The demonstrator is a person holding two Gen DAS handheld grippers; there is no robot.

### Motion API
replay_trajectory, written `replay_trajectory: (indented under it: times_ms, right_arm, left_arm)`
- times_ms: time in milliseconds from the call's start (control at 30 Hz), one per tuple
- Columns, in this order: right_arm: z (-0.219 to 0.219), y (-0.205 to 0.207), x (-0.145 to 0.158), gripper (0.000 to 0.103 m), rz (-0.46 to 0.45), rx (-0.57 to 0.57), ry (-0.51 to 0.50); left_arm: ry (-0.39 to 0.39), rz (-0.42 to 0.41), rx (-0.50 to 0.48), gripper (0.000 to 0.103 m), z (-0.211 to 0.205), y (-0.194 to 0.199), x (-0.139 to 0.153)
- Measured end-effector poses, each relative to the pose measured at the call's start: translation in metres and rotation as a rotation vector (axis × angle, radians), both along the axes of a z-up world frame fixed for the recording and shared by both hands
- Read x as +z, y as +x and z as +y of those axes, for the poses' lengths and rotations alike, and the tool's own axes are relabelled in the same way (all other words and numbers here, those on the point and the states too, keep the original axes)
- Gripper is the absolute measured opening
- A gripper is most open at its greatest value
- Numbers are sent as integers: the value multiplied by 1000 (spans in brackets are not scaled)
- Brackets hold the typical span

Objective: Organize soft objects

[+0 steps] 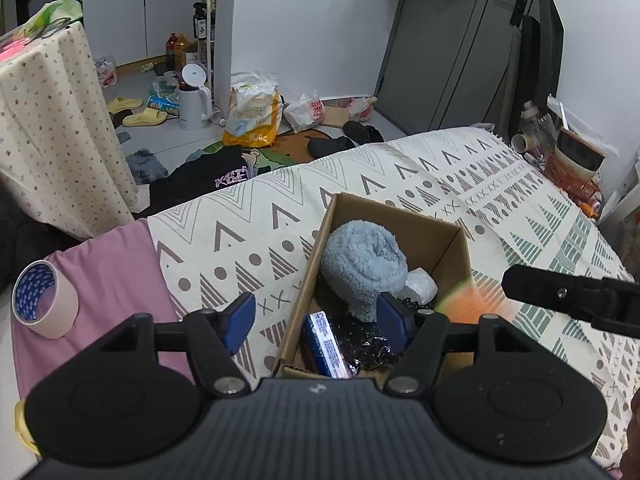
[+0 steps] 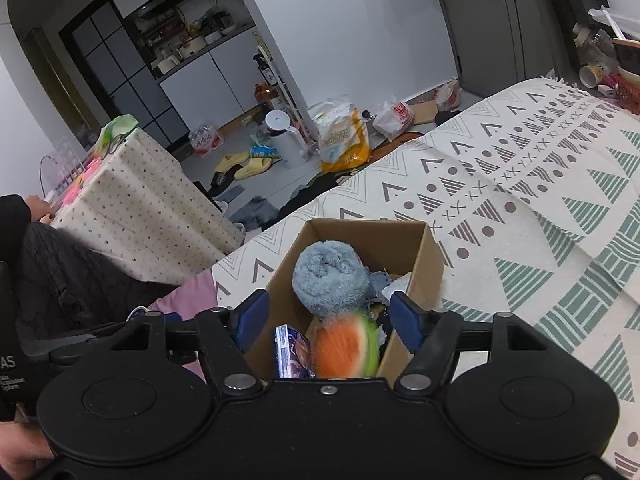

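Observation:
An open cardboard box (image 1: pixel 436 240) (image 2: pixel 416 264) sits on the patterned bedspread (image 1: pixel 400 176). Inside it lies a rolled blue fluffy towel (image 1: pixel 362 264) (image 2: pixel 330 280), with a blue-and-white packet (image 1: pixel 324 340), a black crinkled item (image 1: pixel 366 342) and a white wad (image 1: pixel 420 284). A blurred orange-and-green soft toy (image 2: pixel 346 346) (image 1: pixel 466 300) hangs over the box's near end, between the spread fingers of my open right gripper (image 2: pixel 330 316) and touching neither. My left gripper (image 1: pixel 316 316) is open, straddling the box's left wall. One right finger (image 1: pixel 560 292) reaches in from the right.
A tape roll (image 1: pixel 44 300) lies on a pink sheet (image 1: pixel 112 280) left of the box. A dotted-cloth table (image 1: pixel 52 128) stands at the left, a person's arm (image 2: pixel 24 208) beside it. Cups and jars (image 1: pixel 568 152) crowd the bed's far right edge. Bags, slippers and a kettle litter the floor.

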State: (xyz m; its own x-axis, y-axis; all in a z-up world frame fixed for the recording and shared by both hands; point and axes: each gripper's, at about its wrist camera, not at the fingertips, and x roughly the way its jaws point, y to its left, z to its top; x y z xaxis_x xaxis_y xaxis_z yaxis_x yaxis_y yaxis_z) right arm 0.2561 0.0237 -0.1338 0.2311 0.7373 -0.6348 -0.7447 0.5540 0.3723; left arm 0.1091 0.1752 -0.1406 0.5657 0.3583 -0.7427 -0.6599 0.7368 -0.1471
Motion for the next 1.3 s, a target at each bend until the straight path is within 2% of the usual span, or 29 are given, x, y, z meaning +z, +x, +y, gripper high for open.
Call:
replay_trajectory:
  times_ms: [267, 467, 633, 700, 767, 933, 1167, 1300]
  right_arm:
    - [-30, -3, 14, 66, -52, -52, -32]
    - [-56, -7, 22, 66, -92, -70, -69]
    - [-85, -11, 28, 66, -112, -127, -88]
    - [-98, -13, 32, 69, -120, -151, -83]
    - [-113, -16, 37, 75, -127, -184, -76]
    - [-145, -27, 54, 78, -146, -238, -49]
    - [-182, -51, 73, 92, -218, -278, -59]
    - [-197, -63, 77, 94, -231, -302, -55]
  left_arm:
    - [12, -22, 12, 73, -11, -9, 12]
    - [20, -33, -27, 80, -25, -9, 25]
    - [22, -41, -71, 82, -37, -8, 34]
    - [25, -47, -95, 82, -43, -6, 39]
    - [33, -49, -124, 82, -51, -4, 44]
    - [54, -73, -201, 82, -75, -5, 65]
    - [79, -97, -267, 83, -101, -18, 86]
    - [89, -98, -298, 85, -113, -27, 94]
